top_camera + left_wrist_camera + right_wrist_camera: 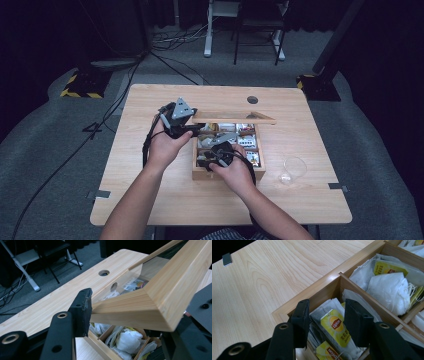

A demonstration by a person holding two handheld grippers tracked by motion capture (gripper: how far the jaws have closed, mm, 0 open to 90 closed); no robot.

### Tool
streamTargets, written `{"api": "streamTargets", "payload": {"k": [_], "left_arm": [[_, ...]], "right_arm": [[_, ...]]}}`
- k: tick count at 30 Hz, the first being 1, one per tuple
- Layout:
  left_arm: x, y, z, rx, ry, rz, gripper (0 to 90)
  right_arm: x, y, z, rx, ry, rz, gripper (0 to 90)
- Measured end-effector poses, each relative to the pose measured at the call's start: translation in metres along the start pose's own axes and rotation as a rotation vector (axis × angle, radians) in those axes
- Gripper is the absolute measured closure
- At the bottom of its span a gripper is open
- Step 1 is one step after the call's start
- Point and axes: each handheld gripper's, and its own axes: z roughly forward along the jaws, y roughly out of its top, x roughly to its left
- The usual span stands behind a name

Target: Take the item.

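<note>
A wooden tea box [227, 172] stood on the light wood bench [150, 195], just right of centre, its glass-paned lid [234, 117] lifted and held nearly level above the back of the box. The left tongs [192, 127] pinched the lid's wooden frame at its left corner; in the left gripper view one black jaw pressed flat against the frame [160, 305], and the other sat under it at the right edge. The left hand [162, 145] gripped that tool from below, with the grey three-cornered plate on top. The right tongs [325, 317] stood spread inside the box's front left compartment, straddling a yellow Lipton tea bag [335, 327] without clearly touching it. More white tea bags [390, 288] lay heaped in the neighbouring compartment beyond a thin wooden divider. From above, the right hand [235, 172] hovered over the front of the box. A small clear plastic bag [292, 170] lay on the bench, to the right of the box and apart from it. A round cable hole [252, 99] sat near the bench's far edge.
</note>
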Motion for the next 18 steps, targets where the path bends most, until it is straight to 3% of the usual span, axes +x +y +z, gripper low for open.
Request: {"api": "streamTargets", "payload": {"k": [3, 9, 18], "left_arm": [[-0.0002, 0.0000, 0.0003, 0.002, 0.001, 0.002, 48.9], [-0.0002, -0.0001, 0.0004, 0.000, 0.000, 0.002, 48.9], [0.0000, -0.0001, 0.0004, 0.000, -0.001, 0.001, 48.9]], "right_arm": [[0.0006, 0.0003, 0.0010, 0.005, -0.003, -0.013, 58.3], [0.0024, 0.0028, -0.0033, -0.009, -0.001, -0.048, 77.5], [0.0034, 0.0041, -0.0075, -0.021, -0.009, -0.079, 90.0]]}}
